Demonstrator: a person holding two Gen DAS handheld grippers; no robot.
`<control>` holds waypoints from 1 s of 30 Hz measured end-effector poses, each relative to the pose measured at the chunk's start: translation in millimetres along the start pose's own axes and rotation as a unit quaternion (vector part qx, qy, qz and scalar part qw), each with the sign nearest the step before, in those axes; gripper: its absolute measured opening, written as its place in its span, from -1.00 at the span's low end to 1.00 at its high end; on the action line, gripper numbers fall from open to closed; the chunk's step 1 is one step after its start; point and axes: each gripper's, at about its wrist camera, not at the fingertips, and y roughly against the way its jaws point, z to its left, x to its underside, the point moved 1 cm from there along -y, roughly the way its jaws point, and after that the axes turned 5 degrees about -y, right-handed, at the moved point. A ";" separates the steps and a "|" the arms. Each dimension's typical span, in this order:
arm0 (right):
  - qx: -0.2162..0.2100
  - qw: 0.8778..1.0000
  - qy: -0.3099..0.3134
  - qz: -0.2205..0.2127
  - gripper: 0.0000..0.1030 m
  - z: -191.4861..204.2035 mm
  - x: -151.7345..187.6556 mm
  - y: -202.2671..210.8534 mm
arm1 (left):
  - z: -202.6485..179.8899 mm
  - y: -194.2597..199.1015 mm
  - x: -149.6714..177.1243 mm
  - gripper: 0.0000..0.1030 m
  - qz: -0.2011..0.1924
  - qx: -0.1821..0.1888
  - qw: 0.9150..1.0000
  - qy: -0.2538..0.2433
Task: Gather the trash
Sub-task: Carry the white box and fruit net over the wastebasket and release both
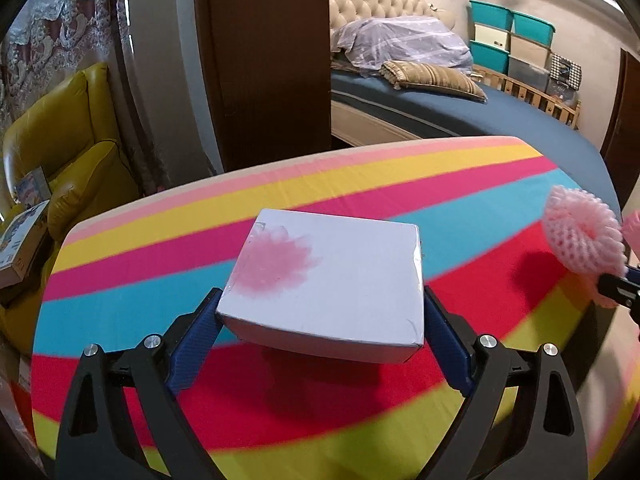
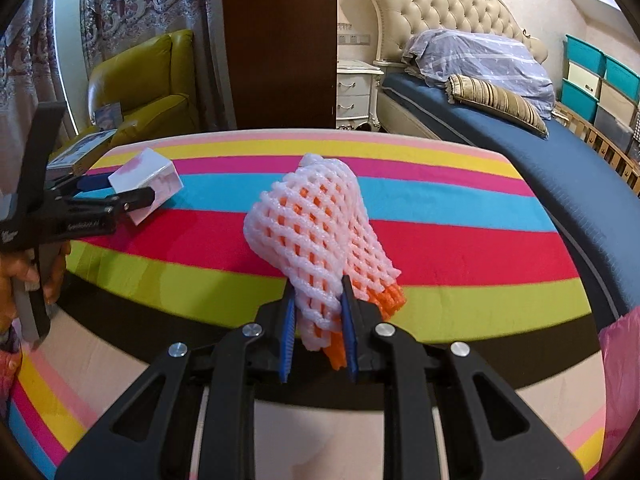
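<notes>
White box [image 1: 324, 280] sits square between my left hand-held gripper [image 1: 322, 312] pads, held; right hand-held gripper [image 2: 320, 320] clamps the foam net [image 2: 316, 232].

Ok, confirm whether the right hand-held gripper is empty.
No: the right hand-held gripper is shut on a pink foam net, lifted above the striped surface.

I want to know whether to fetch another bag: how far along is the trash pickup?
Nothing shows as binned yet. In hand: the left gripper straddles the white box, lifted off the striped table; the right gripper clamps the foam fruit nets. Left: dropping both, perhaps into the pink bag at the edge.
</notes>
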 end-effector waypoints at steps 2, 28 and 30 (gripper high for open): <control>-0.001 1.000 0.002 0.000 -0.61 3.7 7.4 5.1 | -7.3 11.6 8.5 0.71 -0.006 0.004 1.000 0.004; 0.002 0.995 -0.043 -0.095 -0.61 1.1 58.7 99.8 | -109.4 117.0 55.9 0.72 -0.135 0.046 0.990 -0.005; 0.006 0.994 -0.049 -0.100 -0.61 -3.0 62.6 107.9 | -114.4 120.2 54.5 0.72 -0.140 0.049 0.989 -0.008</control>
